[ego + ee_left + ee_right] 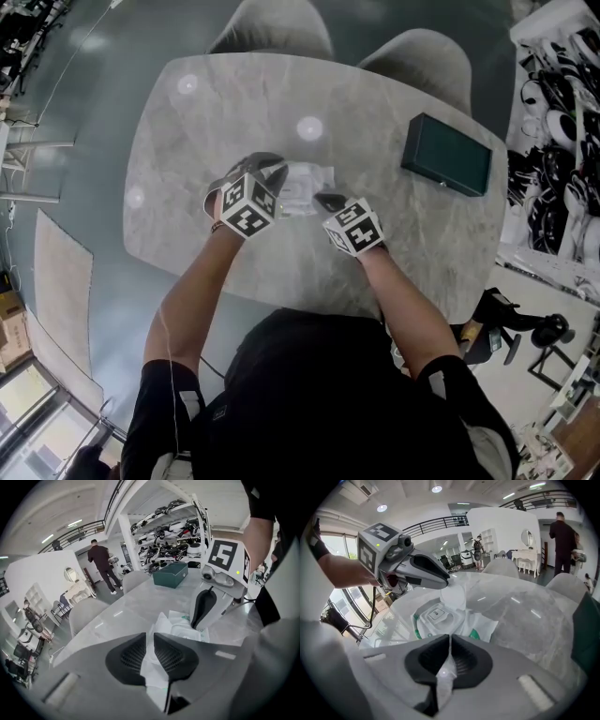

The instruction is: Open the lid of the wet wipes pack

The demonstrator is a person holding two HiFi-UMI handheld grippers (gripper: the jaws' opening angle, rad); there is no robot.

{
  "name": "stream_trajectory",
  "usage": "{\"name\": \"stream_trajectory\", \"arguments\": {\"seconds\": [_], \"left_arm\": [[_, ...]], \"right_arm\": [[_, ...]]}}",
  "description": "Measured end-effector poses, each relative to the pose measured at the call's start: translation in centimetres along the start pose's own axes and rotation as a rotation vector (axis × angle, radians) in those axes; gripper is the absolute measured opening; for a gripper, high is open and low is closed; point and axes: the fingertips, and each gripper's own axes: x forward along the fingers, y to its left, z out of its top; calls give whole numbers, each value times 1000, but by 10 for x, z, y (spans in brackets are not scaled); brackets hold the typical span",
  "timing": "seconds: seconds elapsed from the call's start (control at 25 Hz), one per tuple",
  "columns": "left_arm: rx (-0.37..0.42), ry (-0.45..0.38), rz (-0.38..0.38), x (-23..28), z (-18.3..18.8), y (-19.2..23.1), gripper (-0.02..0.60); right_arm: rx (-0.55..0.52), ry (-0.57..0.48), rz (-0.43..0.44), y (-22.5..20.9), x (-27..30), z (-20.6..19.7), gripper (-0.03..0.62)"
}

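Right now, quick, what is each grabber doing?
left gripper: closed on a white edge of the wet wipes pack.
right gripper: closed on the opposite edge of the same pack.

Bright ceiling lights (436, 489) glare off the table (309, 128) (gripper views bend and darken at edges).

Your wet wipes pack (302, 187) lies near the middle of the desk (187, 141). It is a soft white pouch with green print and a rounded white plastic lid (435, 616) on its top face. The lid sits flat and looks shut. One crimped film end is pinched in your right tool (449, 644). The opposite end curls upward, pinched in your left tool (151, 641).
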Motion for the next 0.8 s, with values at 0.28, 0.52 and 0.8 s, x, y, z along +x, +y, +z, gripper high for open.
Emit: {"name": "stream_trajectory", "arguments": {"seconds": [0.28,0.52,0.8], "left_arm": [[-67,4,9,18,-5,11,69],[-129,17,15,24,-15,14,125],[-189,-52,52,-7,-10,11,132]], "right_arm": [[35,-6,-15,0,-1,-2,18],[125,-58,11,7,-13,-7,18],[135,-101,-47,6,-38,-8,18]]}}
